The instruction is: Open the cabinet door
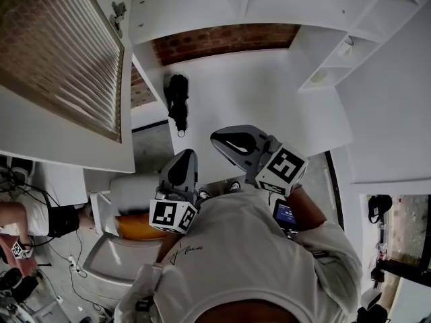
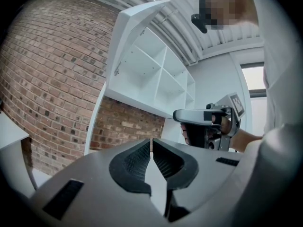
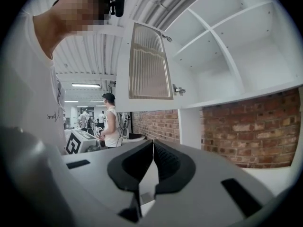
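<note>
The white cabinet's door point(image 1: 60, 52), with a ribbed glass panel, stands swung wide open at the upper left of the head view. It also shows in the right gripper view, door point(image 3: 149, 63) beside the bare white shelves point(image 3: 227, 46). Neither gripper touches the door. My left gripper point(image 1: 185, 155) is held low in front of me, shut with nothing between its jaws point(image 2: 151, 148). My right gripper point(image 1: 219, 138) sits just right of it, also shut and empty point(image 3: 152, 150). In the left gripper view the right gripper point(image 2: 203, 117) hangs below the open cabinet point(image 2: 156, 79).
A white counter point(image 1: 269, 93) runs under the cabinet against a brick wall point(image 1: 222, 40). A black object point(image 1: 177, 99) lies on the counter's left part. More white shelving point(image 1: 350, 46) is at the right. A person point(image 3: 111, 122) stands far behind, left of the door.
</note>
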A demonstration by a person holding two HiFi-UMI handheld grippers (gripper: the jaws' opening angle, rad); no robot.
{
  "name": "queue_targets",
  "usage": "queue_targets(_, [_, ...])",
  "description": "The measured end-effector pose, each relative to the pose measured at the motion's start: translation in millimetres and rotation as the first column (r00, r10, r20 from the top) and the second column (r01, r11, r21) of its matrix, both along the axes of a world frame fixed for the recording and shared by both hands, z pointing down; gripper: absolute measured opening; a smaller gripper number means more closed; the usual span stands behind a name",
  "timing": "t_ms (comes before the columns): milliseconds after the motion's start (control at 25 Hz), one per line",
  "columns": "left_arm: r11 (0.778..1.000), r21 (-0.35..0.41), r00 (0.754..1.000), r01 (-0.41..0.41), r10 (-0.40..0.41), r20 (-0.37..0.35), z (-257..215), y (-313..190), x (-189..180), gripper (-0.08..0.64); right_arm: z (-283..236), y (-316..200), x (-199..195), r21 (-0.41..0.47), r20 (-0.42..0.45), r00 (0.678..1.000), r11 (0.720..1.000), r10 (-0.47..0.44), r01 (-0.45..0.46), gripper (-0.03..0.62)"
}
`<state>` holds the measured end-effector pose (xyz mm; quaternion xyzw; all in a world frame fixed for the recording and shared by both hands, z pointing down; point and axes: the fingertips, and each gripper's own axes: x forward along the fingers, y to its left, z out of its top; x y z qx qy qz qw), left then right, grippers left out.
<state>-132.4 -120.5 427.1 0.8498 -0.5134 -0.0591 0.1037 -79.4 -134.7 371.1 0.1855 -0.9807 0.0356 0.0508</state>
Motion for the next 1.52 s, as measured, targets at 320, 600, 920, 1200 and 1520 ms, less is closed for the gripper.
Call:
queue_targets(320, [1.0,-0.002,0.999,-0.013,0.013,0.03,4,-2,-3,0.028,27,-14,28,-0.166,0.032,0.991,0.978,0.13,-0.123,0.028])
queue_targets(600, [1.0,-0.003,0.999,-0.016,0.016,0.052,3,-5,-4,0.028,48,-21,53,-0.21,-0.006,0.979,0.957,0.205,-0.202,0.028])
queue_targets(920, [1.0,-0.003,0.998,-0.004,0.004,0.056,2,-8,-5,0.028,56,-20,79,-0.187,-0.048,0.968,0.95,0.247,-0.251,0.026])
queue_targets(1200, [1.0,0.019,0.999,0.001,-0.002,0.047,-4,-15,-5,0.028,50,-22,91,-0.155,-0.064,0.965,0.953,0.253,-0.26,0.025])
queue_targets(1520, [1.0,0.021,0.999,-0.001,0.0,0.043,-6,-17,2,0.028,38,-21,90,-0.117,-0.081,0.974,0.968,0.212,-0.22,0.025])
